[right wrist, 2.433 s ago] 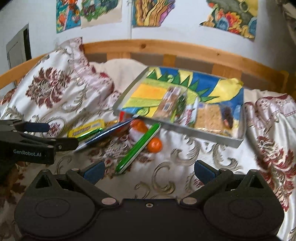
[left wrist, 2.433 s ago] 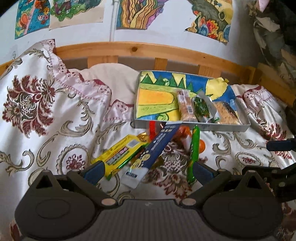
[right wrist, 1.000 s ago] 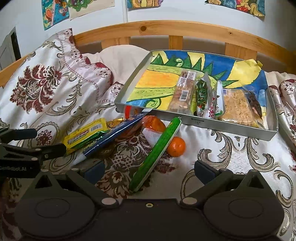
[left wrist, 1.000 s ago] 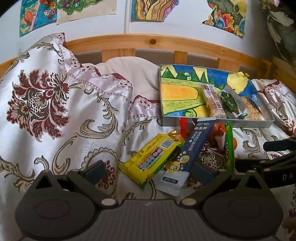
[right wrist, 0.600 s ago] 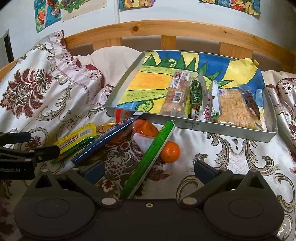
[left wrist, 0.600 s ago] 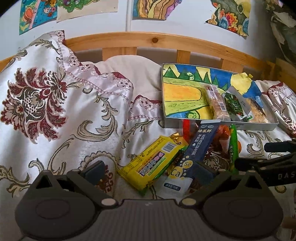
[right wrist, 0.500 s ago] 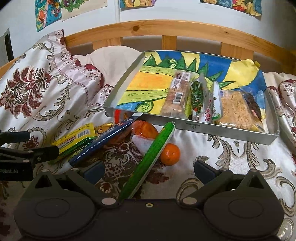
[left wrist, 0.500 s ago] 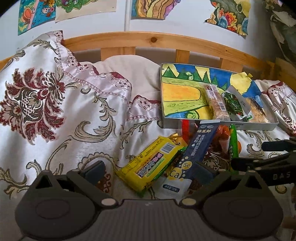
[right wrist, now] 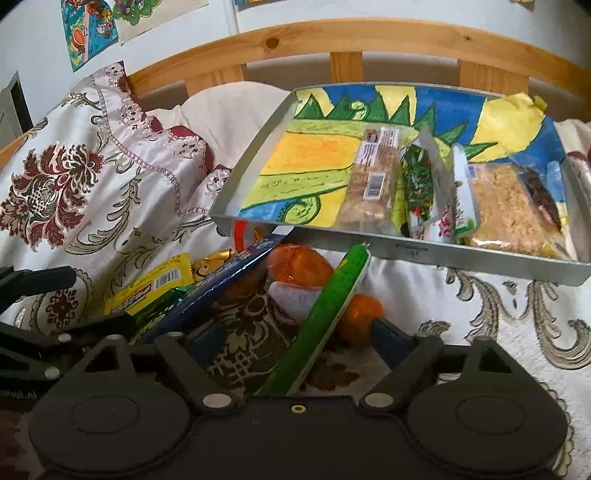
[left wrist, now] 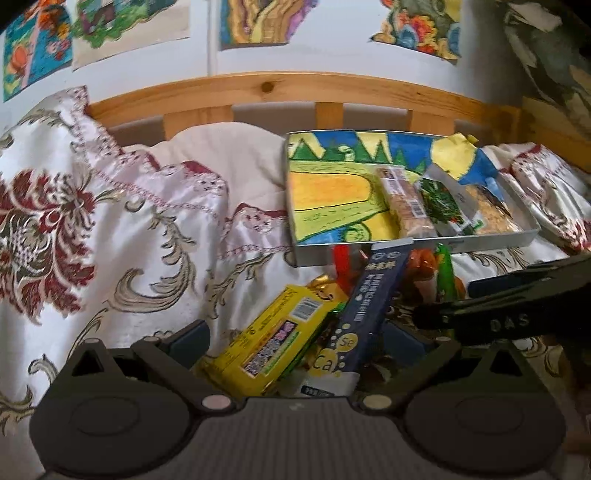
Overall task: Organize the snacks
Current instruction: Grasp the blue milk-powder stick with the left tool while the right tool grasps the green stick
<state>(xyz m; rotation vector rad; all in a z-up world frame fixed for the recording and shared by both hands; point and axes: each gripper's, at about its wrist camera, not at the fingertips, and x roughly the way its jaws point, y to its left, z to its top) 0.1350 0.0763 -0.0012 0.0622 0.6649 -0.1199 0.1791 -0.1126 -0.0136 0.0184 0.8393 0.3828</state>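
A pile of wrapped snacks is seen on a bed point(right wrist: 498, 314) covered by a cream spread with maroon flowers, just in front of a shallow metal tray point(right wrist: 443, 254) lined with a bright painted sheet. Inside the tray, toward its 3 o'clock side, a clear-wrapped grain bar point(right wrist: 373, 181), a green-and-red packet point(right wrist: 419, 177) and a bag of golden crumbly pieces point(right wrist: 506, 206) are laid side by side.

In the right wrist view, the right gripper point(right wrist: 295, 332) is lowered over the pile, its jaws having just been narrowing yet held apart. A long green stick pack point(right wrist: 325, 314) is seen between them, slanting from 7 o'clock to 1 o'clock, with no pad visibly pressing on it. A small orange fruit point(right wrist: 356, 317) is found just beside the right-hand finger point(right wrist: 391, 338), and an orange wrapper point(right wrist: 299, 266) lies beyond it near the tray's front wall.

In the left wrist view, the left gripper point(left wrist: 295, 339) is held with jaws wide over a yellow packet point(left wrist: 269, 339) and a dark blue stick pack point(left wrist: 369, 302), which both lie between the fingers without being clamped. The blue pack's far end is propped against the tray's front wall. A red wrapper point(left wrist: 341, 260) and a gold-foil sweet point(left wrist: 321, 286) are tucked beside it.

A wooden bed rail point(left wrist: 295, 88) and paintings point(left wrist: 255, 22) on the wall are seen at 12 o'clock.
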